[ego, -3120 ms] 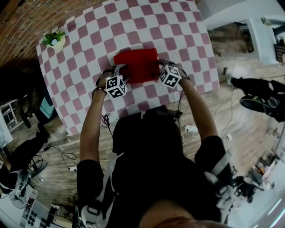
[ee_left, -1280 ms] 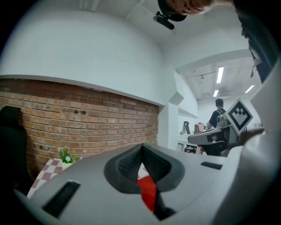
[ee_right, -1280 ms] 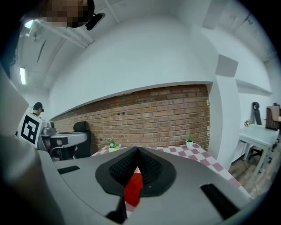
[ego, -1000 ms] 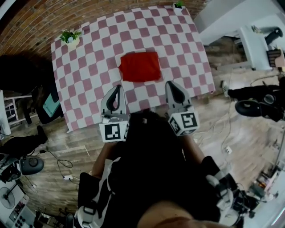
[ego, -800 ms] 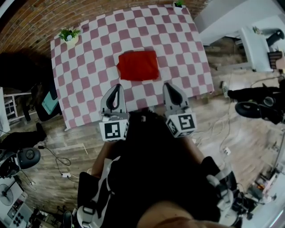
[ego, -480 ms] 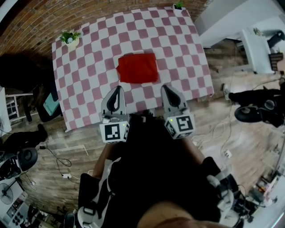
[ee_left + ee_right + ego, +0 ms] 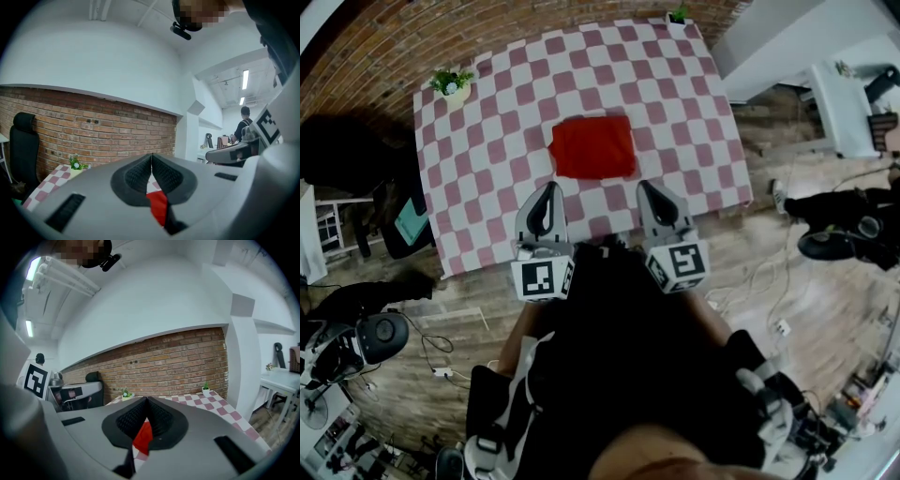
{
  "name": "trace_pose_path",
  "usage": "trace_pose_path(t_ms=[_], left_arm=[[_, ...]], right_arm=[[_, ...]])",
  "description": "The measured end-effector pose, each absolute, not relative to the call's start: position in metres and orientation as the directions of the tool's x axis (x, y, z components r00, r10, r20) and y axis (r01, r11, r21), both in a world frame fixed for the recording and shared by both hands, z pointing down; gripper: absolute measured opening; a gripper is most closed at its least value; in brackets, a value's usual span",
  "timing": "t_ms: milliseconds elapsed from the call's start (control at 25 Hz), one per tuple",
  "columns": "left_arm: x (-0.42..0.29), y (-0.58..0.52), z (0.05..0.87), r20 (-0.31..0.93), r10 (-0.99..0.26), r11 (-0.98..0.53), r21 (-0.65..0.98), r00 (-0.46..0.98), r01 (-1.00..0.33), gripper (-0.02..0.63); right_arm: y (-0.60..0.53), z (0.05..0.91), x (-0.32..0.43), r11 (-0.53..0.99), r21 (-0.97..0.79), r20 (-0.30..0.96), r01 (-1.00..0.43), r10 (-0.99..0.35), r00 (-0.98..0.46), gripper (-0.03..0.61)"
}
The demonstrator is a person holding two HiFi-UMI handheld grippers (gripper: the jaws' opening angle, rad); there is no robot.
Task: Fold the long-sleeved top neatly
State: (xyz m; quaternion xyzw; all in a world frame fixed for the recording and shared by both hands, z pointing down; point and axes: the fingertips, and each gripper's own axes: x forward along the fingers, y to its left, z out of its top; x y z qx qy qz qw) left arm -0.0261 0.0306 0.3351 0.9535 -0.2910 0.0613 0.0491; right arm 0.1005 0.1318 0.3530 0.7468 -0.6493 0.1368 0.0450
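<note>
Red top lies folded into a neat rectangle on checked table.

Your top is plain red, and your counter is checked in dusty pink and white. Your left gripper and right gripper are grey, with black ribbed fingers and black-and-white square patterns. The wall is red-brown brick.

The left claw hides most of the folded red top (only 1 sliver shows).
</note>
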Motion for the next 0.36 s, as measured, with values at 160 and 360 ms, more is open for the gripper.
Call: trace_pose_path(t_ms=[160, 360], left_arm=[[-0.0261, 0.0288, 0.3334, 0.136, -0.555, -0.819, 0.08, 0.82, -0.568, 0.008], [-0.0247, 0.0291, 0.33, 0.122, -0.557, -0.816, 0.104, 0.822, -0.568, 0.008]], right_arm=[[0.1298, 0.3541, 0.0993, -0.152, -0.112, 0.267, -0.982, -0.956, 0.117, 0.008], [0.1282, 0.353, 0.0966, -0.161, -0.133, 0.273, -0.978, -0.954, 0.12, 0.008]])
